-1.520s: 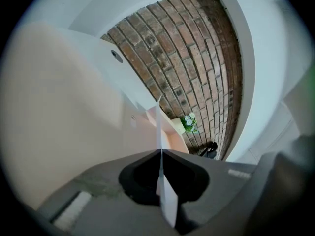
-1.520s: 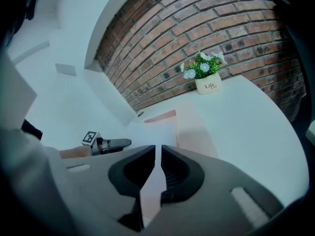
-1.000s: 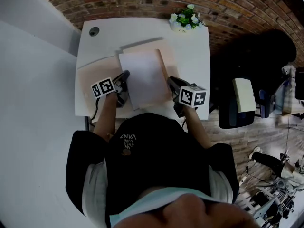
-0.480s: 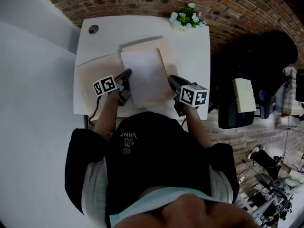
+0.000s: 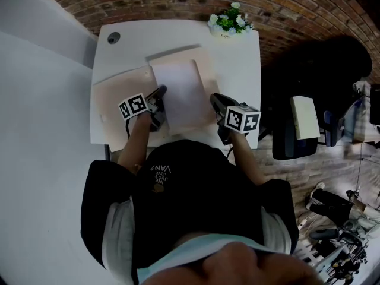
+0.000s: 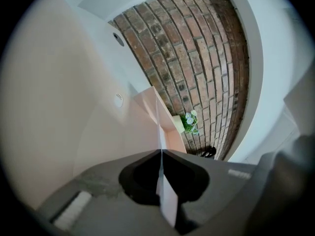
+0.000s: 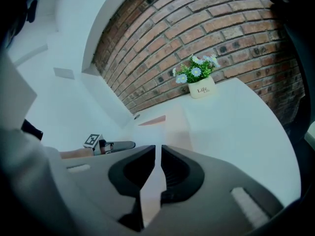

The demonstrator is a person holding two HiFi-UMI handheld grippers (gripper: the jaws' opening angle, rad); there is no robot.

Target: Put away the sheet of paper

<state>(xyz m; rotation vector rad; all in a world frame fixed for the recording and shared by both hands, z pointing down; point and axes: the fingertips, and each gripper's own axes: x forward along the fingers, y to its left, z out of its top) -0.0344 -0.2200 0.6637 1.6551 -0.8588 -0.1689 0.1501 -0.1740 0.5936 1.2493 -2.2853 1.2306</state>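
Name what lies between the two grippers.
The sheet of paper spans the gap; the left gripper and right gripper are each shut on a side edge. A beige folder shows beneath it. The head view shows this.

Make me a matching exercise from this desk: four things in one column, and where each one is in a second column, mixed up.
Things:
1. sheet of paper
2. flower pot
3. cable hole
4. folder

Places:
A. far left corner of the table
B. on the table, beneath the sheet
C. pinched at its side edges by the left gripper and the right gripper
D. far right corner of the table

Pairs: 1-C, 2-D, 3-A, 4-B
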